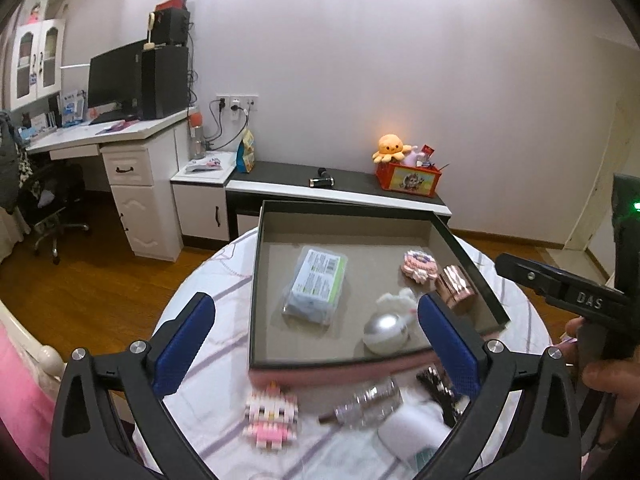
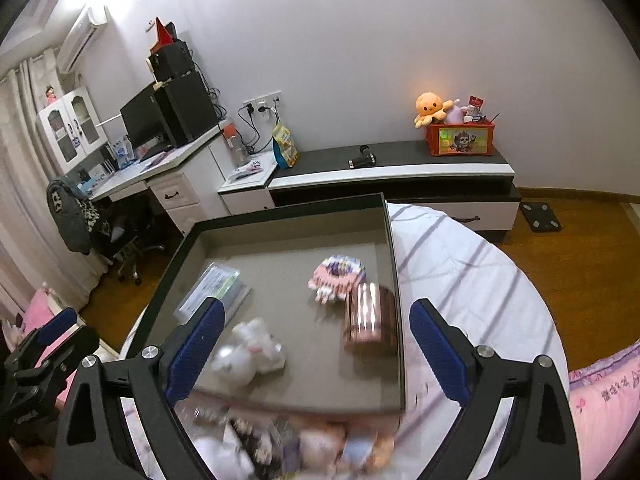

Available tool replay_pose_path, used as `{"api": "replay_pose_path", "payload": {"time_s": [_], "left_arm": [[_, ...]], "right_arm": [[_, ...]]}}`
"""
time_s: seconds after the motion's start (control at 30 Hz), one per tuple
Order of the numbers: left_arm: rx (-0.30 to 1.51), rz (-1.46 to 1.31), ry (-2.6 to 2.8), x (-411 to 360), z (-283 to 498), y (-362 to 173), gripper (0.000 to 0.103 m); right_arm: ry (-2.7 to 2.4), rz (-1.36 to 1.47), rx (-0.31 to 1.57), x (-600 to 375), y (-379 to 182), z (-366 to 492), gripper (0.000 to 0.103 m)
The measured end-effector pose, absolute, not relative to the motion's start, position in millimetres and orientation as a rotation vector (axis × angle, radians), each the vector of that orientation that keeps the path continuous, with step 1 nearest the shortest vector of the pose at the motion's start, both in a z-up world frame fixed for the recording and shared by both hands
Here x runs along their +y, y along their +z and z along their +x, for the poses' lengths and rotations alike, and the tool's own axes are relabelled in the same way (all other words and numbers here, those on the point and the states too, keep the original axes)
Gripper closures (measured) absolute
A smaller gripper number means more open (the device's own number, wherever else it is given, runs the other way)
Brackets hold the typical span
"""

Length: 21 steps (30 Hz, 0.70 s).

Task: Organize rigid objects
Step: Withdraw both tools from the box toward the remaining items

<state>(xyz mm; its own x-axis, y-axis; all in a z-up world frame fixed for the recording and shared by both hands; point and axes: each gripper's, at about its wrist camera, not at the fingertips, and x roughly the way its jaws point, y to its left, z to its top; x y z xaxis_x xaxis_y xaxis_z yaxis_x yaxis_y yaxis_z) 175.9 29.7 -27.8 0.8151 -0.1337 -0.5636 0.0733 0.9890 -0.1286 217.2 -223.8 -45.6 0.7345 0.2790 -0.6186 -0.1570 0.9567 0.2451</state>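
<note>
A dark shallow box (image 1: 376, 210) (image 2: 394, 280) stands on a round table. It holds a clear green-labelled packet (image 1: 316, 284) (image 2: 216, 286), a pink block figure (image 1: 418, 266) (image 2: 338, 276), a copper faceted cup (image 1: 456, 288) (image 2: 370, 318) and a silver ball with a white plush (image 1: 386, 332) (image 2: 248, 350). In front of the box lie a pink-and-white block figure (image 1: 272, 414), a clear glittery bottle (image 1: 368, 402) and a white cylinder (image 1: 412, 432). My left gripper (image 1: 316, 344) is open above them. My right gripper (image 2: 314, 350) is open over the box's near edge.
The table has a white striped cloth (image 2: 460, 264). Blurred small items (image 2: 304, 444) lie at its front. Beyond stand a low dark-topped cabinet (image 1: 340, 188), a red toy crate (image 1: 408, 178) and a white desk with a monitor (image 1: 116, 76). A wooden floor surrounds the table.
</note>
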Motion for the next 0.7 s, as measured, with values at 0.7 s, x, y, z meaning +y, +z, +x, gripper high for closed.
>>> {"api": "replay_pose_path", "payload": {"time_s": [0.7], "left_arm": [[0.548,-0.114,-0.068,28.6,49.0,-34.1,0.000]], "right_arm": [[0.236,0.145,0.635,-225.2,-40.8,74.0,0.008]]}}
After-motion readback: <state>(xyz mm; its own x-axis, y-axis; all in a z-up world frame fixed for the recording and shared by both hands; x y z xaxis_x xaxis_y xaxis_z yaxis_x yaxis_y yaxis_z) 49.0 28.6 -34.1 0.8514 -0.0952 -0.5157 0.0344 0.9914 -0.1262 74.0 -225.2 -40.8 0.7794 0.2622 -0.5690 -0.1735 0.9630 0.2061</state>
